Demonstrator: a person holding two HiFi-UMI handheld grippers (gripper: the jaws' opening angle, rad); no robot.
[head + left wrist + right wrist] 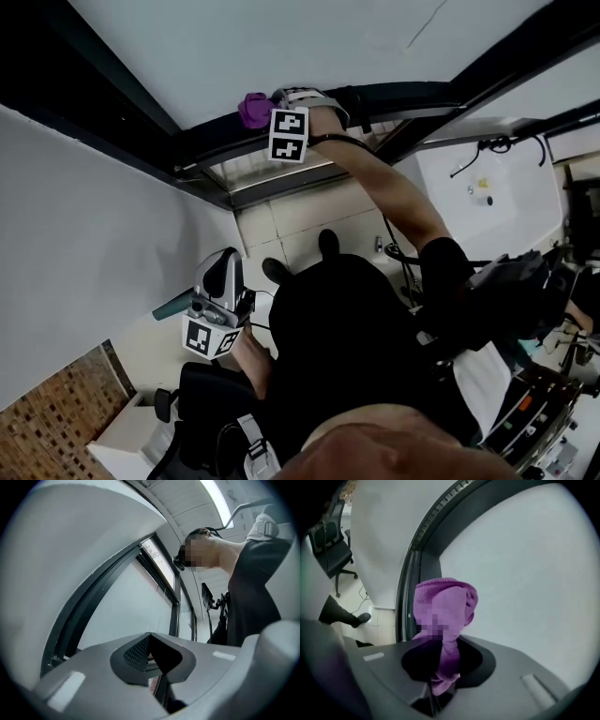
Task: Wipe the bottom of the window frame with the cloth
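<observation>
Purple cloth [445, 604] clamped by right gripper [442, 667] at the window frame [408, 581]; left gripper [150, 641] jaws closed, empty

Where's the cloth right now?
Head view, top centre: the purple cloth is clamped in the right gripper, held up at the dark window frame.

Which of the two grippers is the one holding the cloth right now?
The right gripper, raised to the window frame, jaws shut on the purple cloth. The left gripper hangs low by the person's side, jaws together on nothing.
</observation>
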